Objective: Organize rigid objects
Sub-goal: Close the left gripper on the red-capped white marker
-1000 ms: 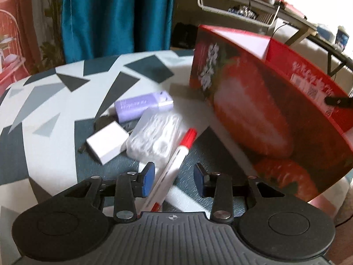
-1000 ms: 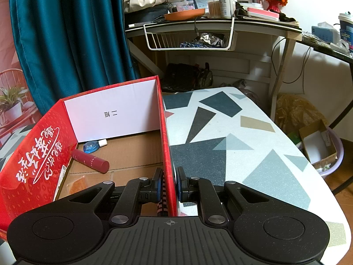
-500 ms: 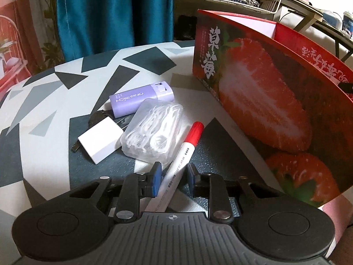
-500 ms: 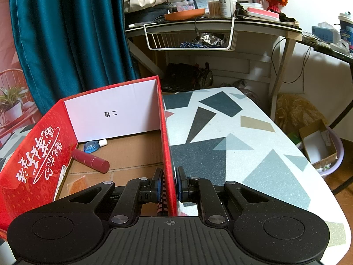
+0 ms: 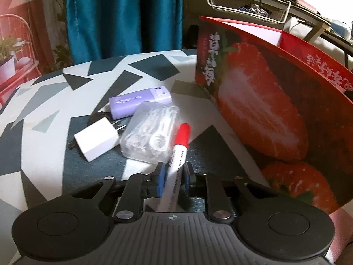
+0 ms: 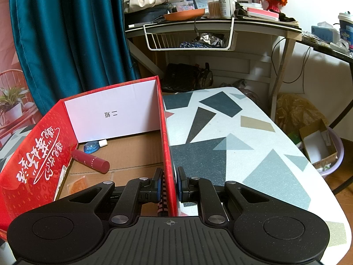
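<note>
On the patterned table [image 5: 39, 145], going left to right: a white charger plug [image 5: 97, 141], a purple case [image 5: 138, 101], a clear box of floss picks [image 5: 152, 132], then the red-capped marker [image 5: 176, 172]. The left gripper [image 5: 173, 176] has just been closing, and its pads now sit narrow against the marker's barrel, so the pickup looks underway. The right gripper [image 6: 169, 184] pinches the strawberry box [image 6: 163, 132] wall, steadying it. Next up, probably: lift the marker and carry it over that rim.
</note>
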Tool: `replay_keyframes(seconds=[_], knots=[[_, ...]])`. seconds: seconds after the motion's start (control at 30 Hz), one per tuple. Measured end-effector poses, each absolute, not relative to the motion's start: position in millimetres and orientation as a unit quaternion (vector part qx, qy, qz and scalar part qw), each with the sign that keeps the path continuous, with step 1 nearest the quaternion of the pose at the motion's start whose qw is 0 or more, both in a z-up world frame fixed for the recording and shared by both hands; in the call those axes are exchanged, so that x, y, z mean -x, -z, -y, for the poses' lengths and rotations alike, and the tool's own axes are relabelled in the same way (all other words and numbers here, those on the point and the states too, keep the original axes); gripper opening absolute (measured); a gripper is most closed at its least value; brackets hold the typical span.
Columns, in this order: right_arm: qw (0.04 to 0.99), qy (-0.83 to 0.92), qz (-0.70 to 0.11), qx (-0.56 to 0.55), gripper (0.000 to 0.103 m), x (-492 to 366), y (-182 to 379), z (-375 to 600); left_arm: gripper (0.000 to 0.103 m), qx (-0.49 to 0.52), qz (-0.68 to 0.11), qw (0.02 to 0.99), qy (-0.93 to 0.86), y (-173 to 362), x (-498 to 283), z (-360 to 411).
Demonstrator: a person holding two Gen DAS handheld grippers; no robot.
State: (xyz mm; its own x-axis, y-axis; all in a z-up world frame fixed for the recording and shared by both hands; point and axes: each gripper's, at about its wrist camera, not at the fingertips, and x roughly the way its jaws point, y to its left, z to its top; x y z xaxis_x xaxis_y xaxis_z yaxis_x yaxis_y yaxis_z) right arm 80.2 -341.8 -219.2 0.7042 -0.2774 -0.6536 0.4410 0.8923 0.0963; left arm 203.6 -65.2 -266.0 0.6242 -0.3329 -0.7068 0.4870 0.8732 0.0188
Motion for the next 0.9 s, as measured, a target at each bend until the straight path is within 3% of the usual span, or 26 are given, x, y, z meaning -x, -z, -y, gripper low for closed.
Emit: replay_keyframes(seconds=[0.9], knots=[[0.915,0.199,-0.331,-0.114,0.012,-80.3,218.8,338.9,0.017,-0.104,-0.356,0.897,0.24,271.1,-196.4,66.2]])
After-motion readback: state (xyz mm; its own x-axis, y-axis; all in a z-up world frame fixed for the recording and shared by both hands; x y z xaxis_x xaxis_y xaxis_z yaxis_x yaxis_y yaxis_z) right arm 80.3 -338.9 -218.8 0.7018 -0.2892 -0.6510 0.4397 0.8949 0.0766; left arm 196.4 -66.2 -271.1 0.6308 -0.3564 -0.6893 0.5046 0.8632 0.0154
